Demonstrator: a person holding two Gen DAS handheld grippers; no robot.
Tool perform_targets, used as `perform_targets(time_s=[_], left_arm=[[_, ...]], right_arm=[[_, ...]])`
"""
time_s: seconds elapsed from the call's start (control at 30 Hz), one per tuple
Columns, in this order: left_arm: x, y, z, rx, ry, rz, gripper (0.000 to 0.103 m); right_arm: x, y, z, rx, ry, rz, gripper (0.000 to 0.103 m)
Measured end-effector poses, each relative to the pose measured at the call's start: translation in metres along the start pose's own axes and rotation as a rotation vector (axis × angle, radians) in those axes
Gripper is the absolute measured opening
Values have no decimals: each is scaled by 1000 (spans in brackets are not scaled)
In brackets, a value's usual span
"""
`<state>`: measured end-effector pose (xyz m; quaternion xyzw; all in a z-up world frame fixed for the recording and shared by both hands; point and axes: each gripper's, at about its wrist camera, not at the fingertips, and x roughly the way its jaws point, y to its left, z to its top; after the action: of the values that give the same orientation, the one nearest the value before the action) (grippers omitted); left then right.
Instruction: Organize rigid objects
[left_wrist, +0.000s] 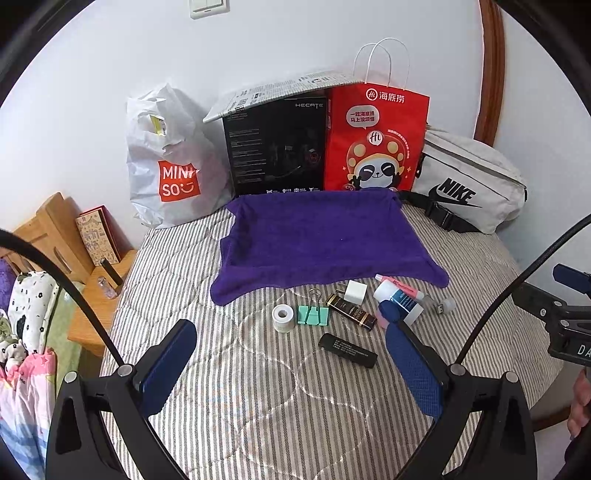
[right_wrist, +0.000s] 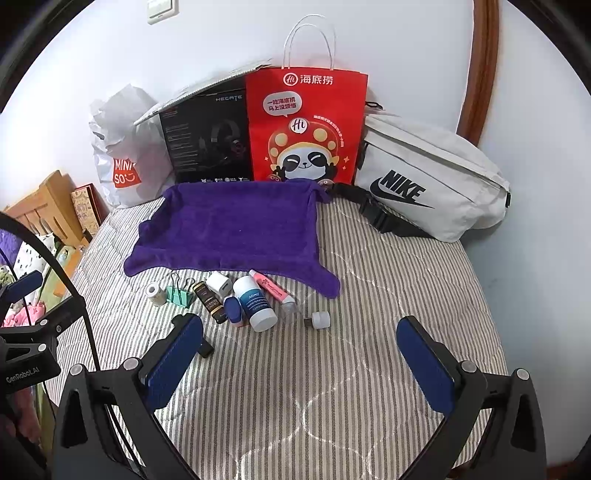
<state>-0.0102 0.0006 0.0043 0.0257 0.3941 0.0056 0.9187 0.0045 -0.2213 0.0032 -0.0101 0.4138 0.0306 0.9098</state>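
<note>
Purple towel (left_wrist: 325, 243) is lying bare on the bed (left_wrist: 258, 406); the small items are waiting in a tight row just before it. I am holding my left gripper (left_wrist: 291, 354) and right gripper (right_wrist: 299, 350) released, empty. Reaching in, I am risking to knock the white bottle (right_wrist: 256, 302) so that it rolls. Only the left view is showing the whole black stick (left_wrist: 347, 350).

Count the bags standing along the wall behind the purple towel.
3. A white plastic bag stands at the left, a red paper bag in the middle and a grey waist bag at the right. None looks hidden.
</note>
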Motion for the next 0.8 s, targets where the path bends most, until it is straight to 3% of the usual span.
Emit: perform_targets(time_s=[0.8], left_arm=[[14, 3, 4, 10, 13, -25, 103]], right_arm=[[12, -4, 1, 7, 19, 3, 103]])
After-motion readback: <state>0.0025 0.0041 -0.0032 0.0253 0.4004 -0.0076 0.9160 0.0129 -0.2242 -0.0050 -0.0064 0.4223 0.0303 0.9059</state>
